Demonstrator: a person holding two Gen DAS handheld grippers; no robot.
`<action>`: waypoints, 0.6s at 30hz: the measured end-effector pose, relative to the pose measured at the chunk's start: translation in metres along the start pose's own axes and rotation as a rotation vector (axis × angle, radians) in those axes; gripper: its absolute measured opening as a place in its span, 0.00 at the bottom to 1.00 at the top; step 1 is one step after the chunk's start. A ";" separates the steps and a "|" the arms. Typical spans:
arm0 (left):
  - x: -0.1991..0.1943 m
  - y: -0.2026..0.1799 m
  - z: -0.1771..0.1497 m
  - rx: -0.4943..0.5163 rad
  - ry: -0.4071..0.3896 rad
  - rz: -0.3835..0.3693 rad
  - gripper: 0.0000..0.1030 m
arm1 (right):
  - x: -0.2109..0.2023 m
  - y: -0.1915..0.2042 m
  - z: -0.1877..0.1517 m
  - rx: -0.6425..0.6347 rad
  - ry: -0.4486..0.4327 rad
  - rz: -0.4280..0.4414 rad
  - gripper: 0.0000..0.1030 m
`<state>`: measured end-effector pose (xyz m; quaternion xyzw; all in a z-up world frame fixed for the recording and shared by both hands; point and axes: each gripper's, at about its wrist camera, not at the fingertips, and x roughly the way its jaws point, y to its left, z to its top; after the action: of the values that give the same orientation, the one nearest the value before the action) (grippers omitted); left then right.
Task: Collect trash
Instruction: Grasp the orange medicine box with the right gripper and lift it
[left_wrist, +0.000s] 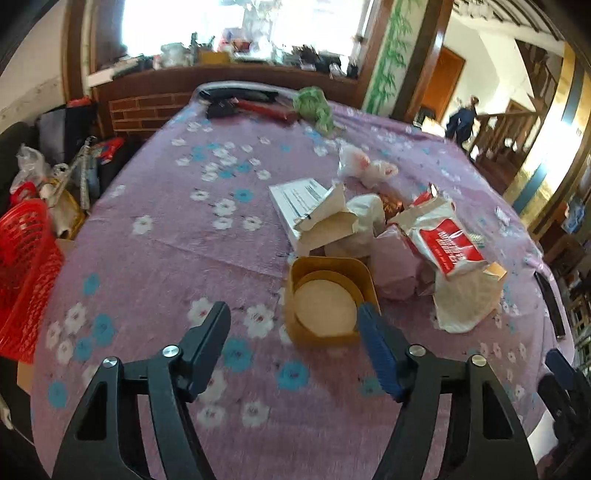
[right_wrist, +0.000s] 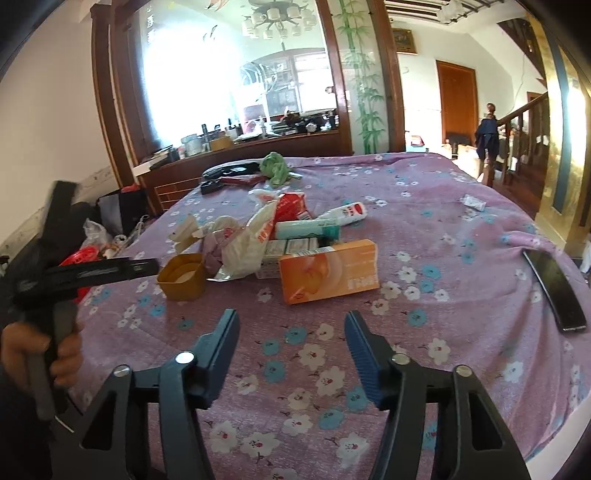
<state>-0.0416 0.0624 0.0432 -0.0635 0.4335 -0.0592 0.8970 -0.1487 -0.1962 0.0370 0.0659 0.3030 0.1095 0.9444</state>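
Your left tool (left_wrist: 293, 319) hangs with its fingers spread and nothing between them. The tan square tub (left_wrist: 330, 301) sits just ahead, touching or just behind the right fingertip; you cannot tell which. Inside the tub lies a pale round disc that fills most of it.

Beyond the tub, further ahead and to the right, the trash pile (left_wrist: 388, 229) spreads over the purple flowered tabletop (left_wrist: 166, 221): torn paper wrappers, a white printed box, a red-and-white bag (left_wrist: 448, 245) and crumpled white plastic. What lies under the wrappers is hidden.

Your right tool (right_wrist: 291, 321) is also spread and empty, over bare cloth. The orange box (right_wrist: 328, 269) lies just ahead of it, slightly right, with the pile behind it and the tub ahead to the left. A black flat object (right_wrist: 557, 291) lies well off to the right.

A red basket (left_wrist: 22, 273) stands beyond the tabletop's edge, left of your left tool; it is cut off by the frame and its contents cannot be made out.
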 end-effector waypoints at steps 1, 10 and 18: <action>0.008 0.000 0.002 -0.004 0.021 0.007 0.58 | 0.000 -0.001 0.001 0.006 0.005 0.017 0.55; 0.040 -0.008 0.004 0.046 0.081 0.027 0.40 | 0.020 -0.032 0.027 0.096 0.061 0.059 0.66; 0.034 -0.003 0.002 0.047 0.055 0.047 0.06 | 0.082 -0.085 0.064 0.216 0.153 0.076 0.67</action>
<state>-0.0188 0.0539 0.0186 -0.0308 0.4579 -0.0501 0.8871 -0.0317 -0.2616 0.0264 0.1701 0.3815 0.1168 0.9010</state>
